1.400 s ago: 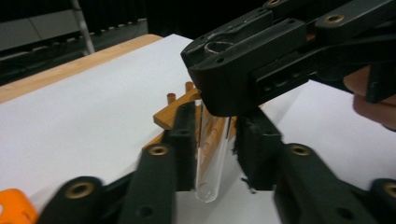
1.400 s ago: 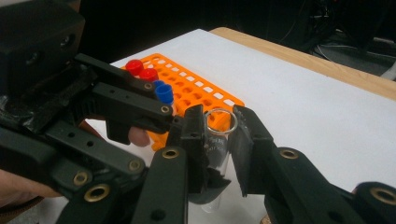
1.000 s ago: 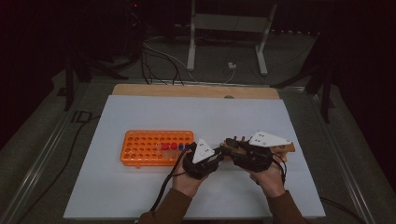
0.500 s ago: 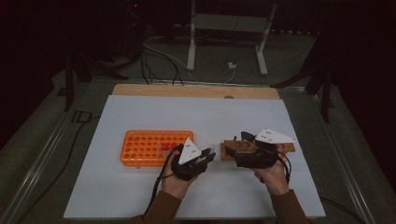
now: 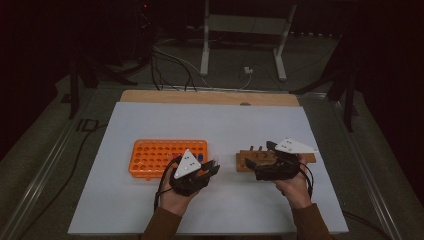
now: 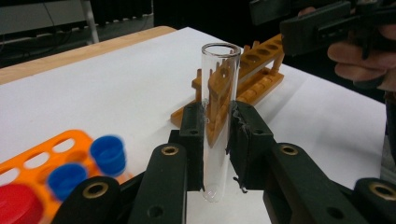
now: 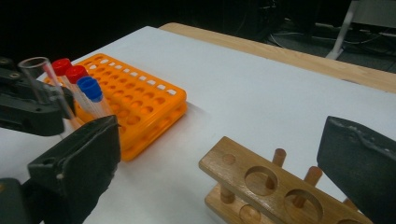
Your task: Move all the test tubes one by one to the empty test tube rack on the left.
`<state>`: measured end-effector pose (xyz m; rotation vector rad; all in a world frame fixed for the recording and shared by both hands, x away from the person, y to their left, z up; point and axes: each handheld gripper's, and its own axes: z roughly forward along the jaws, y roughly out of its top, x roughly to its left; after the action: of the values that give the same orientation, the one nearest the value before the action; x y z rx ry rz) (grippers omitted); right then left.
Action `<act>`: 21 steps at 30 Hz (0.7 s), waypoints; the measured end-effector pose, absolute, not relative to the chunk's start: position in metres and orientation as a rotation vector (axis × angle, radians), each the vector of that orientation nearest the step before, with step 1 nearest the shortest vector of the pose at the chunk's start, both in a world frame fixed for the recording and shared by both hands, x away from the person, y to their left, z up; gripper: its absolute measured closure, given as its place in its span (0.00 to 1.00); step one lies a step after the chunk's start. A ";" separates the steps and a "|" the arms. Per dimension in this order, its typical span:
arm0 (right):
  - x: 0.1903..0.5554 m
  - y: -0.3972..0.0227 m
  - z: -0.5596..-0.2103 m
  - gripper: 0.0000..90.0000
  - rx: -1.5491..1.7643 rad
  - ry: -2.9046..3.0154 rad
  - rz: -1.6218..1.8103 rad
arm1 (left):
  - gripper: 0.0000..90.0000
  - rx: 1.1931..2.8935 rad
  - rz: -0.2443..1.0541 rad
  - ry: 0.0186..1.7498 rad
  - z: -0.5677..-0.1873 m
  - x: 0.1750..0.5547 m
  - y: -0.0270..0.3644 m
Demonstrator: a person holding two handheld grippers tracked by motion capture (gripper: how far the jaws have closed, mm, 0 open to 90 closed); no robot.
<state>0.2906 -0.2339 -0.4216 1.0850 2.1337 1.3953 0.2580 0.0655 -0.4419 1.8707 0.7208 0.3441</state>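
left tongs (image 6: pixel 217 140) upright, gripping glass tube (image 6: pixel 218 116) (apparently empty)

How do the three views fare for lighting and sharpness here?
High view: dim, dark surroundings, white table evenly lit. Left gripper view: glass tube in the left claw sharp, blue caps soft and smeared. Right gripper view: wooden rack crisp, near jaws slightly blurred.

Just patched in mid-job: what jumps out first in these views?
The clear glass test tube stands upright, clamped between the left gripper fingers, just right of the orange tube rack that holds red- and blue-capped tubes. The right gripper, its fingers just opened wide with nothing between them, sits at the wooden test tube rack on the white table.
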 end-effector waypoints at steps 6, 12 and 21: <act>0.291 -0.236 -0.422 0.00 1.092 2.128 1.392 | 0.85 1.869 0.343 0.725 -0.443 0.256 0.082; 0.292 -0.238 -0.422 0.00 1.106 2.121 1.389 | 0.85 1.868 0.343 0.726 -0.444 0.254 0.093; 0.292 -0.245 -0.422 0.00 1.122 2.101 1.401 | 0.84 1.835 0.348 0.740 -0.438 0.252 0.120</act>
<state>0.2923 -0.2451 -0.4216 1.1223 2.1011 1.4009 0.2515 0.1204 -0.4384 1.8346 0.7402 0.3485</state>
